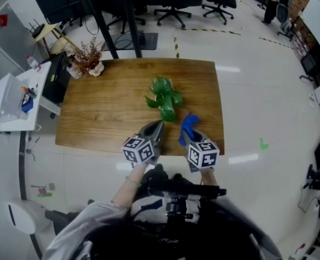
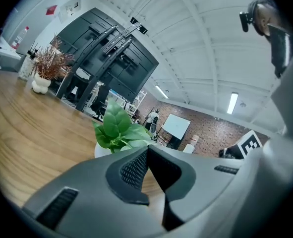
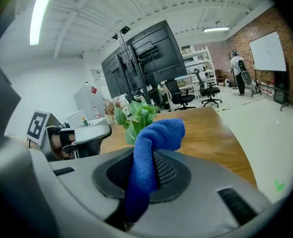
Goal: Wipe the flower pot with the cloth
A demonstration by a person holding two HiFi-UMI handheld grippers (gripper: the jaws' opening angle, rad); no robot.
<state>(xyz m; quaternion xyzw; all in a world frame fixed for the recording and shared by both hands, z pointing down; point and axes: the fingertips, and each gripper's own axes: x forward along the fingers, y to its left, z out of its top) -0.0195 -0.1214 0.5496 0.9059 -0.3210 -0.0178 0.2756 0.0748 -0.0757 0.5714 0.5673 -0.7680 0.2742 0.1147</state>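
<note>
A small green plant (image 1: 164, 99) stands mid-table on the wooden table (image 1: 105, 107), its leaves hiding the flower pot from above. In the left gripper view the plant (image 2: 117, 128) rises just beyond the jaws, and a sliver of its white pot (image 2: 100, 150) shows. My left gripper (image 1: 157, 125) is shut with nothing in it, just in front of the plant; its tips meet (image 2: 147, 150). My right gripper (image 1: 188, 136) is beside it to the right, shut on a blue cloth (image 1: 188, 124) that sticks up from the jaws (image 3: 145, 156). The cloth (image 3: 158, 135) is short of the plant (image 3: 136, 117).
A vase of dried brown flowers (image 1: 89, 58) sits at the table's far left corner. A white side table (image 1: 13, 99) with clutter stands to the left. Black stand poles (image 1: 128, 20) and office chairs (image 1: 170, 10) are behind the table. Both grippers are near the front edge.
</note>
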